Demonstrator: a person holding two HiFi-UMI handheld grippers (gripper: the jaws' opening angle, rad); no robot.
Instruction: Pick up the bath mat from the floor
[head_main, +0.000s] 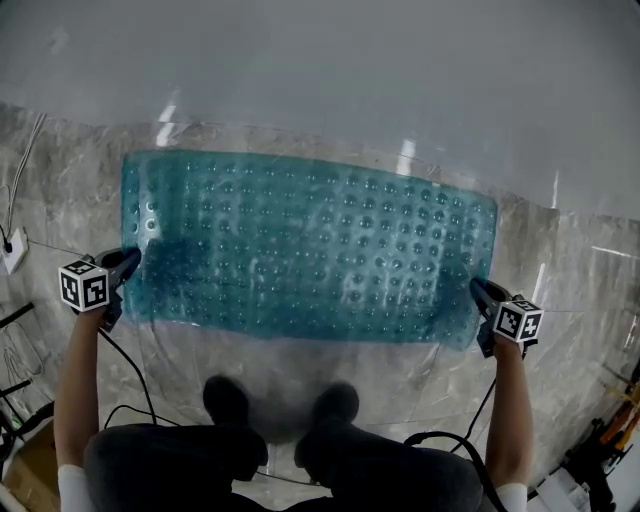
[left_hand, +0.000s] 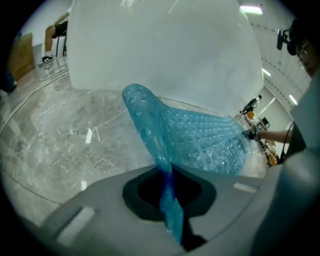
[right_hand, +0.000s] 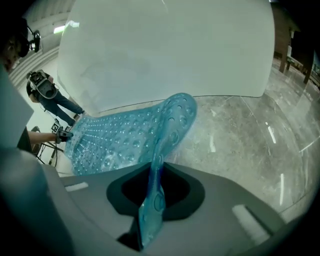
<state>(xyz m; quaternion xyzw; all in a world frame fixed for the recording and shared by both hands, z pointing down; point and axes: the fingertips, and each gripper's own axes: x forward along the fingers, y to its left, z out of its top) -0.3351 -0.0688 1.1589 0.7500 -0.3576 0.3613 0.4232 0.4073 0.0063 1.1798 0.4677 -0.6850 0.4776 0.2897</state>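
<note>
Polished grey, marble-veined floor (head_main: 70, 180), its gloss carrying bright streaks of reflected light (head_main: 405, 157). A large plain white panel (head_main: 320, 60) stands along its far edge. Ceiling strip lamps (left_hand: 250, 9) glow overhead. A small white adapter (head_main: 13, 252) with thin cables lies at the left margin.

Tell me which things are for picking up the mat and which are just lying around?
For the job:
see-through blue bumpy plastic bath mat
left gripper, shut on one end
right gripper, shut on the other

Just lying about:
small white plug box with thin wires
orange-and-black tools, bottom right corner
</note>
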